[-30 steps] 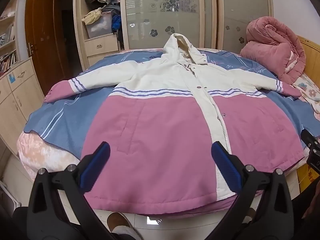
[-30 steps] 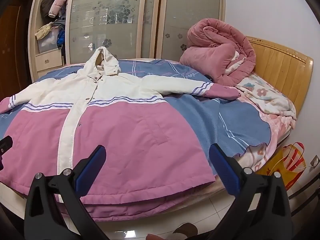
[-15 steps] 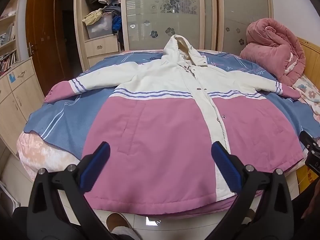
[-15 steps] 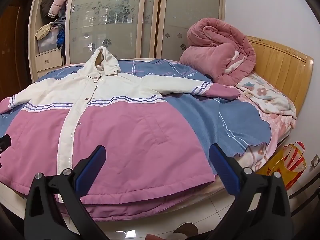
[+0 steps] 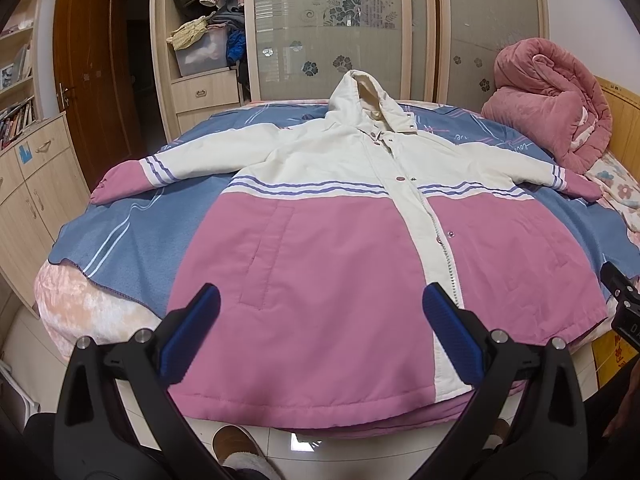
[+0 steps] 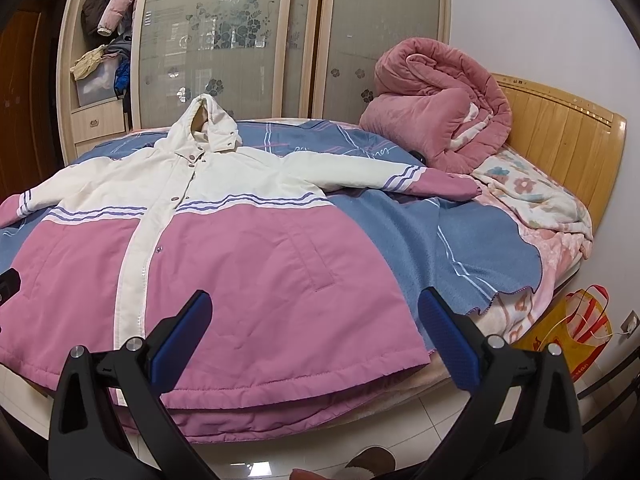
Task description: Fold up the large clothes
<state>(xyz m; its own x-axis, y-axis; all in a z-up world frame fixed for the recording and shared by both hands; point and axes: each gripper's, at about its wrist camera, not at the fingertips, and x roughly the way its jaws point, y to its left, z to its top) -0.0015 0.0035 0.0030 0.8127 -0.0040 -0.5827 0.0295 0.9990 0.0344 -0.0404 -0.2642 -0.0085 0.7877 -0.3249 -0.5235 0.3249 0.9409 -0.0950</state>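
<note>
Coat [image 5: 320, 264] lies flat, front up, on bed [image 5: 120, 240]. Long axis runs hem → hood, straight away from me; hem hangs at near edge of bed, hood [image 5: 360, 96] toward far edge by the wardrobe.

My left hand-held gripper [image 5: 320, 336] is wide, holding nothing, above hem's left half. Right hand-held gripper [image 6: 316, 336] also wide, empty, above hem's right half near the corner.

Sleeves spread sideways: left sleeve [image 5: 168, 164] toward left edge, right sleeve [image 6: 384, 176] toward the headboard side, cuff close to rolled pink quilt [image 6: 436, 128].

Judgement: each sleeve is nearer its own-side gripper, so fold inward one side at a time. Blanket bare on both flanks = room to move. Near edge tight; hem may slide off toward the floor.
</note>
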